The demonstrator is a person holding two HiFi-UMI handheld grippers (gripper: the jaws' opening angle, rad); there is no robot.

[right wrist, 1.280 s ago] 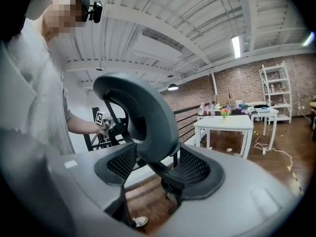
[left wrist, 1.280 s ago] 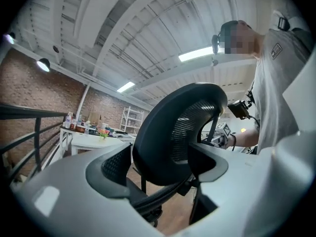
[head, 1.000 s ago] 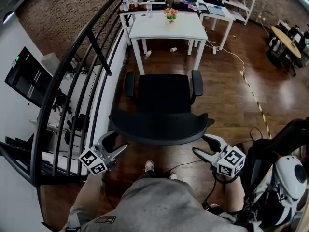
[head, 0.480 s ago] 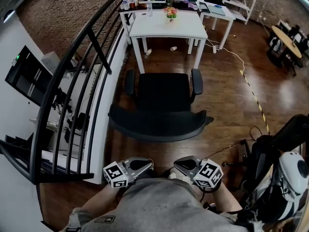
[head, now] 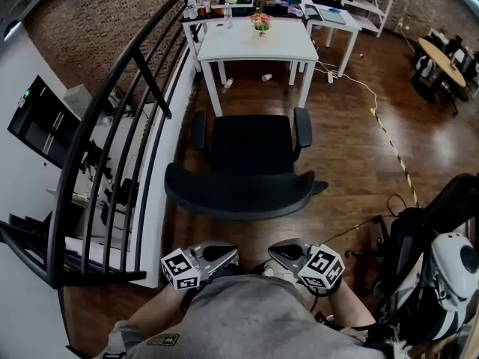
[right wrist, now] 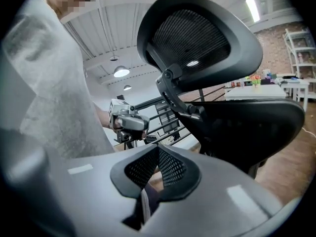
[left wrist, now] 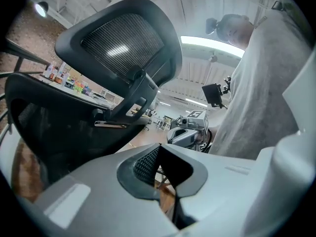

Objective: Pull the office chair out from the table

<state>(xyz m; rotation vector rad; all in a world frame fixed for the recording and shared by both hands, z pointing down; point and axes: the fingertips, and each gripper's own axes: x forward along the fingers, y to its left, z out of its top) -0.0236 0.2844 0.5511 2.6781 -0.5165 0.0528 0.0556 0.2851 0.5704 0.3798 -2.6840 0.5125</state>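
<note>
The left gripper (head: 223,255) and the right gripper (head: 283,250) are held low and close in front of the torso (head: 247,316), side by side and near each other, with their tips turned slightly inward. The jaws of each are seen pressed together with nothing between them. The forearms (head: 350,311) are largely hidden beside the grey-shirted torso and appear to be drawn in against it.

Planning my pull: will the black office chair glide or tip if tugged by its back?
Probably glides: the wood floor looks smooth, though the office chair hides its base. Its headrest sits on a hinged bracket, so may flex.
</note>
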